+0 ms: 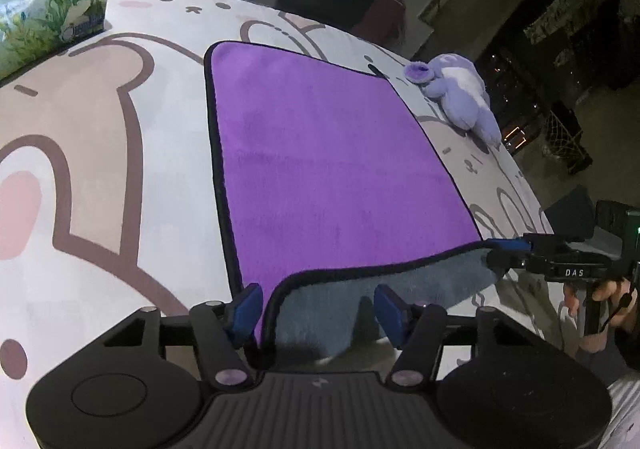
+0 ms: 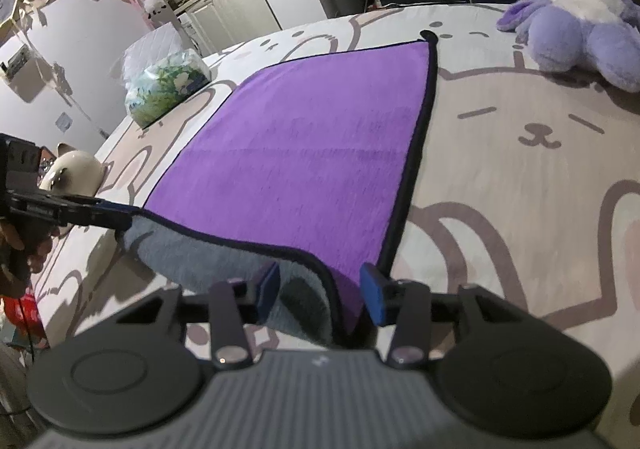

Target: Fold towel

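A purple plush towel with black piping and a grey underside (image 1: 340,169) is spread on the cartoon-bear printed bed cover (image 1: 100,153), ahead of both pairs of fingers. Its near edge is lifted, the grey side showing. The left gripper (image 1: 320,309) is seen with blue-padded fingers (image 1: 248,309) spread wide around one raised corner; likewise the right gripper (image 2: 324,297) around the other. A lilac plush toy (image 2: 580,29) lies beyond the right fingers.

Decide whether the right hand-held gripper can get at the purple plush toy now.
Probably not yet: a corner of the towel sits inside the right hand-held gripper, though only bedspread lies toward the plush toy.
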The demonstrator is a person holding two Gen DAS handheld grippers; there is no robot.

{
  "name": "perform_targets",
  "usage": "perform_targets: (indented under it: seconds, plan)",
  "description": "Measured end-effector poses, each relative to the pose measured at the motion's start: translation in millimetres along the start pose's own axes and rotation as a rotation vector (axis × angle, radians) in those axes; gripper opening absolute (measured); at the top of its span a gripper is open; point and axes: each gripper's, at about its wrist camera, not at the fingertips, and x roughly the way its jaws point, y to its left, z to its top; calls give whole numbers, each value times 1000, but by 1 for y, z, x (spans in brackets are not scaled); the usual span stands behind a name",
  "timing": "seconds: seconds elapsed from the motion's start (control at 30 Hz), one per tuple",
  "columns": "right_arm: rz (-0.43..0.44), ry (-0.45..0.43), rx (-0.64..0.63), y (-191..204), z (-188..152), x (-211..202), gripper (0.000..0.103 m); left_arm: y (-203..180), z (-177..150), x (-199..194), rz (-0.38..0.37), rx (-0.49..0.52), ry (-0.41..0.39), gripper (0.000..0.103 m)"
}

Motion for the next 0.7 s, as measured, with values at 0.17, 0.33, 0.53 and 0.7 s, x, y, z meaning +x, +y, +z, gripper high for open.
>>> perform_targets:
  seconds: [0.17,0.33,0.53,0.7]
  plan:
    - [12,19,-11,1,-2,-1,44,5,-3,-4,-17,-18,10,55]
    - [34,50,-33,0,-7,-5,37,7,-6,-7,-19,-7,26,50]
    - [37,65,-33,-1,-8,-5,34,5,-7,-7,0,-3,43,43]
    - [28,84,-24,-2,-10,-8,25,7,-7,-7,7,-6,53,38]
